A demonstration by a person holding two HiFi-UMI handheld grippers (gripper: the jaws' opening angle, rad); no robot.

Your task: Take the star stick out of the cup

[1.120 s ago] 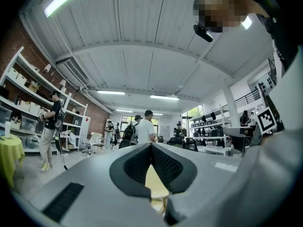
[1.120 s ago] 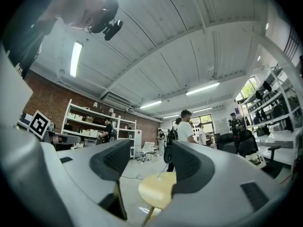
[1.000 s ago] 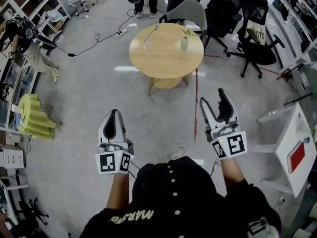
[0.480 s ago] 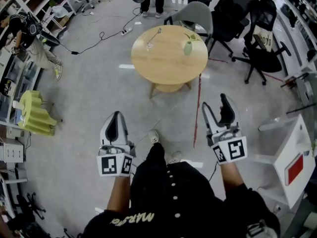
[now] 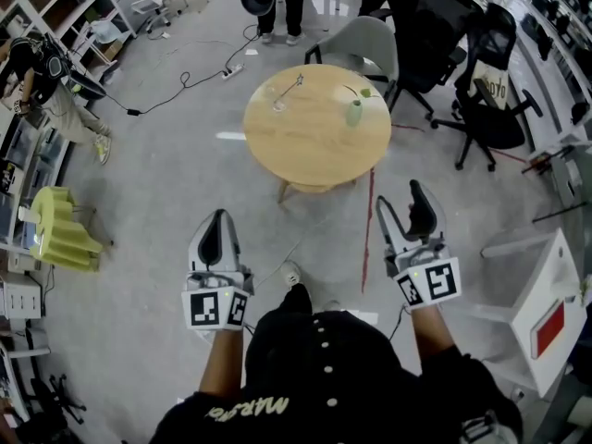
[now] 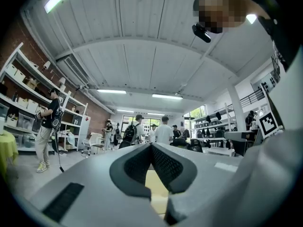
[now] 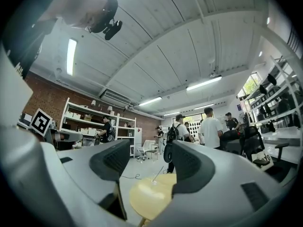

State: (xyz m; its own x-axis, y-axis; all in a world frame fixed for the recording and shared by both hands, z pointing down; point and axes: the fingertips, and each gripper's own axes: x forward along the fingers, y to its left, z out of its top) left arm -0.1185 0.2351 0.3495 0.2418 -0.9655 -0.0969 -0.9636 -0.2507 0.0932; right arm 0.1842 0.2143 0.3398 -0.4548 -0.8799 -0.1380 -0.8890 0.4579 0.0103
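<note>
A thin stick [image 5: 290, 89] leans out of a small clear cup [image 5: 279, 104] on the left part of a round wooden table [image 5: 317, 141], far ahead of me in the head view. Its star end is too small to make out. My left gripper [image 5: 215, 215] is held low over the floor, well short of the table, jaws shut and empty; the left gripper view shows its pads [image 6: 151, 146] meeting. My right gripper [image 5: 400, 193] is open and empty. Between its jaws the right gripper view shows the table [image 7: 147, 195] with the cup and stick [image 7: 157, 174].
A green vase [image 5: 354, 113] with a sprig stands on the table's right part. Office chairs [image 5: 481, 72] and a grey chair [image 5: 363, 40] ring the far side, where people stand. A red line [image 5: 368, 211] and cables cross the floor. A white table [image 5: 546, 299] is at right, a yellow-green stool [image 5: 60, 225] at left.
The table has drifted lower in the head view, a little nearer. Both grippers keep their places and their jaw states.
</note>
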